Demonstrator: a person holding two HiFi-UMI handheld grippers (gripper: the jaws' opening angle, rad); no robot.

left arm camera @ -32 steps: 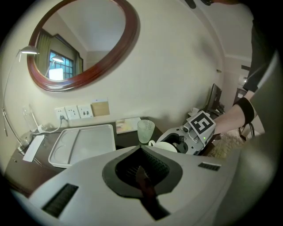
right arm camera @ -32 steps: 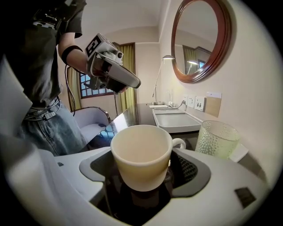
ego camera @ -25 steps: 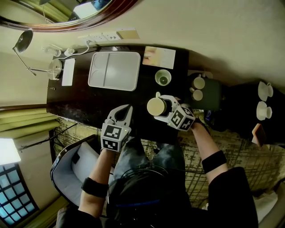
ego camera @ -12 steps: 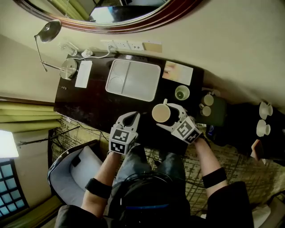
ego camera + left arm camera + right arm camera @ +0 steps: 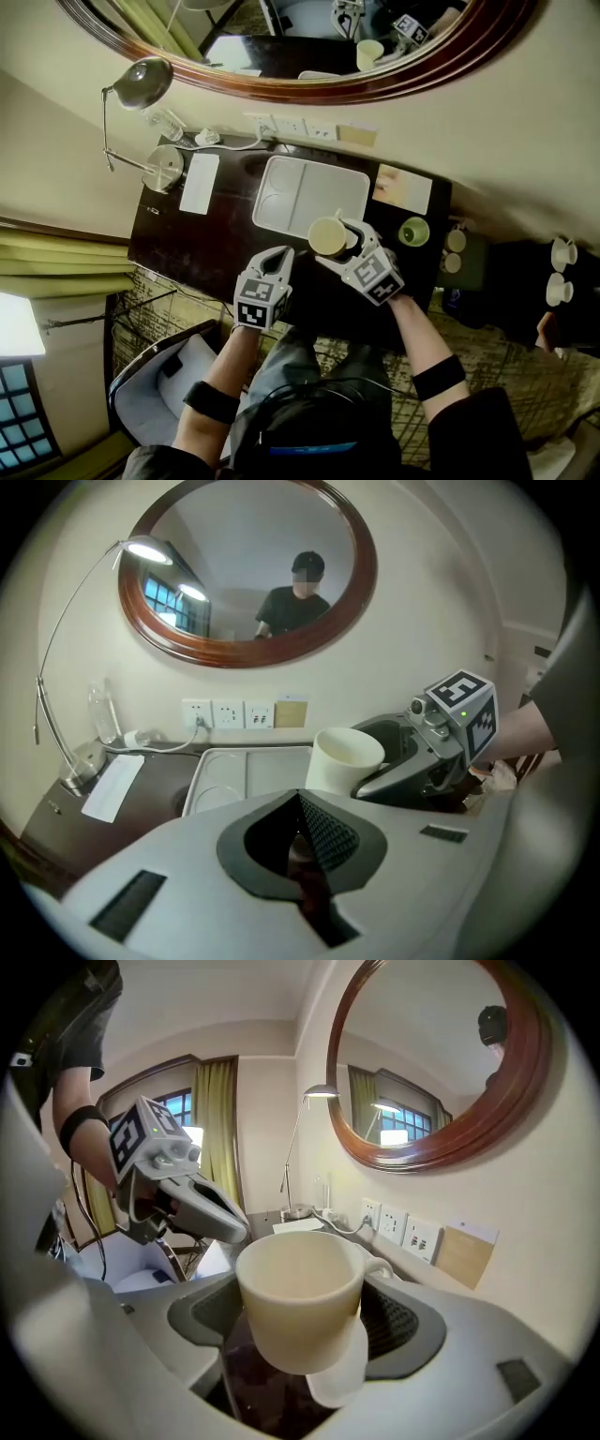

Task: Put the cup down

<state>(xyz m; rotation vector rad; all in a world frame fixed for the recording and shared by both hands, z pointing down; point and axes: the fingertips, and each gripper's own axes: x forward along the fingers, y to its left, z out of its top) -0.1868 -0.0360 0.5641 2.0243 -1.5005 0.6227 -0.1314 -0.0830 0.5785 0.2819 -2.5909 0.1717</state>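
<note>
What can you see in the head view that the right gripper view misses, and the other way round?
Only the head view shows the small green cup on the dark desk and two white cups off to the right. Only the right gripper view gives a close side look at the dark ribbed fingers pressing on the cream cup between them. Both views show that cup, the shut left gripper, the desk lamp, the wall sockets and the oval mirror.

Smooth cream ceramic cup (image 5: 298,1307), matt white plastic tray (image 5: 291,192), dark polished wooden table (image 5: 202,248)
</note>
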